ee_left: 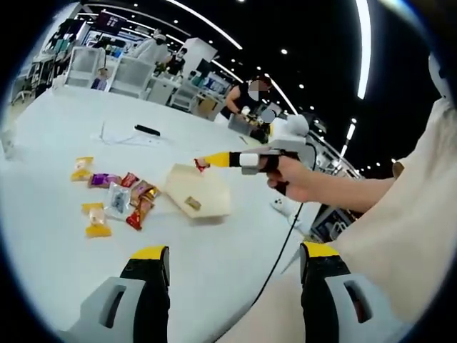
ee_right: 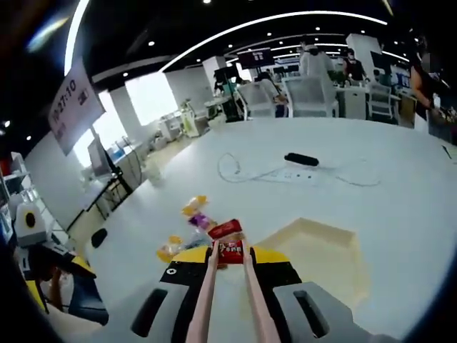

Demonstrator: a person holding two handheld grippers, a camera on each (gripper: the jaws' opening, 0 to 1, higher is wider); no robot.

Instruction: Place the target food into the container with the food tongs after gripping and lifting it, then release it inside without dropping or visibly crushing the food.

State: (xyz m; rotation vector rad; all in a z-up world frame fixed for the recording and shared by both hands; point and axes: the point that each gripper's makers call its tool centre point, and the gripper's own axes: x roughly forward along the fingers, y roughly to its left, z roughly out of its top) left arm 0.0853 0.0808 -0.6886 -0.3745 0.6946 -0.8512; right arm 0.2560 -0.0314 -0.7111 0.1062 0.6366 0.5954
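The right hand-held gripper [ee_right: 228,266] squeezes pink tongs [ee_right: 227,293] shut on a red snack packet [ee_right: 228,246], lifted above the table [ee_right: 371,193] beside the beige container [ee_right: 314,250]. The left hand-held gripper [ee_left: 232,268] hangs open, holding nothing. The thin tong tips pinch only the packet's edge; it may slip before reaching the container

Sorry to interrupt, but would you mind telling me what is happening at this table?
A person is moving wrapped snacks into a tray. The right gripper works pink tongs that pinch a red snack packet, held above the cream container. More packets lie on the white table. The left gripper is open and idle.
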